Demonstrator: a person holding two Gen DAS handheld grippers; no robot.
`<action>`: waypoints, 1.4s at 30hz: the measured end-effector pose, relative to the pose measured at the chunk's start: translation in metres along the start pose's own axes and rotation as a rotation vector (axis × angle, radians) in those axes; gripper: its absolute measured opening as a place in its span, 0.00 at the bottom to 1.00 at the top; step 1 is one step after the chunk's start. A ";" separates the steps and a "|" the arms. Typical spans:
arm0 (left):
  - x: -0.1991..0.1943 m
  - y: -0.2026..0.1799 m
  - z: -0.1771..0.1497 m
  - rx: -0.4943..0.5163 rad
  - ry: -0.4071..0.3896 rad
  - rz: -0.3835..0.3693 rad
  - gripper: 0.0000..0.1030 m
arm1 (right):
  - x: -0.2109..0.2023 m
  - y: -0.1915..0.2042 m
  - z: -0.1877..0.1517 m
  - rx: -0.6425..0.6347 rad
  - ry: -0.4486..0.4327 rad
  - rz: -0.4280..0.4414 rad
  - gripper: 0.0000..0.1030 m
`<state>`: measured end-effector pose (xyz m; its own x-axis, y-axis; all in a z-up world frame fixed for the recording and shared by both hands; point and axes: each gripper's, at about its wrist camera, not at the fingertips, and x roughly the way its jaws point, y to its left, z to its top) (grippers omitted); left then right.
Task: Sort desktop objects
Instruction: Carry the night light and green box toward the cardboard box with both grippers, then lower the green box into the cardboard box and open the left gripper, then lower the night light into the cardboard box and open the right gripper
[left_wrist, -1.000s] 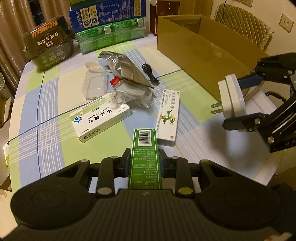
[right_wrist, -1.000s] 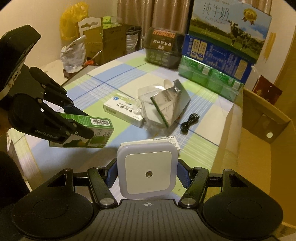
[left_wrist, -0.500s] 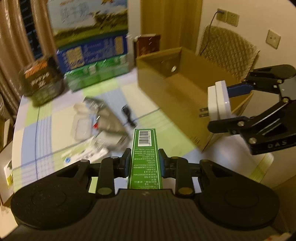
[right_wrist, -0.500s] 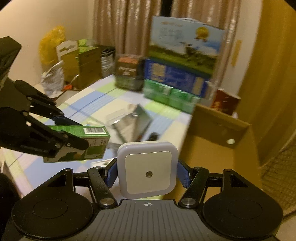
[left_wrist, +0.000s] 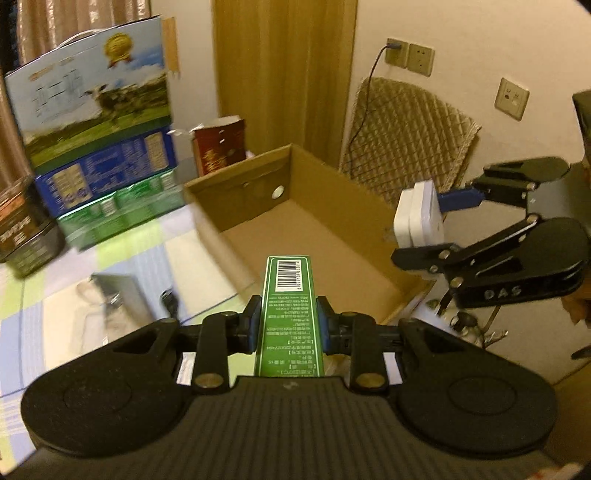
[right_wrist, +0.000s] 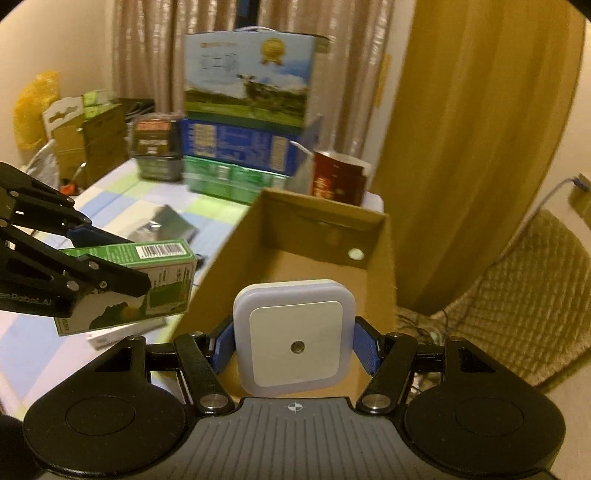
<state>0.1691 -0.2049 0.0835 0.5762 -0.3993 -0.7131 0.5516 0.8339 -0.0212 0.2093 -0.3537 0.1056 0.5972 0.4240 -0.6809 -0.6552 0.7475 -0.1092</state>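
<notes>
While both grippers hang above the tabletop (left_wrist: 122, 258) edge, each carries a load. Left gripper (left_wrist: 289, 326): pads clamped on the narrow sides of a green carton (left_wrist: 289, 302), barcode end pointing toward the cardboard box (left_wrist: 295, 236), near its low rim. Right gripper (right_wrist: 293, 349): jaws partly spread, gripping a white night light (right_wrist: 293, 339) by its sides, just over the box's near wall. Box interior bare, open at the top. Beyond, on the tabletop: foil pouch (right_wrist: 166, 223), black cable (left_wrist: 168, 299); stacked milk cartons (right_wrist: 247, 122) at the far edge.
</notes>
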 end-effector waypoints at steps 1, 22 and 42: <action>0.004 -0.004 0.005 -0.002 -0.006 -0.005 0.24 | 0.002 -0.005 -0.001 0.005 0.003 -0.005 0.61; 0.081 -0.027 0.025 -0.084 -0.040 -0.063 0.24 | 0.044 -0.041 -0.014 0.024 0.099 -0.044 0.61; 0.051 0.000 0.004 -0.086 -0.067 -0.007 0.33 | 0.062 -0.027 -0.008 0.021 0.100 -0.015 0.61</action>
<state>0.2008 -0.2269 0.0504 0.6131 -0.4270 -0.6647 0.5031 0.8597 -0.0882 0.2608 -0.3519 0.0604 0.5567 0.3606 -0.7484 -0.6362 0.7644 -0.1049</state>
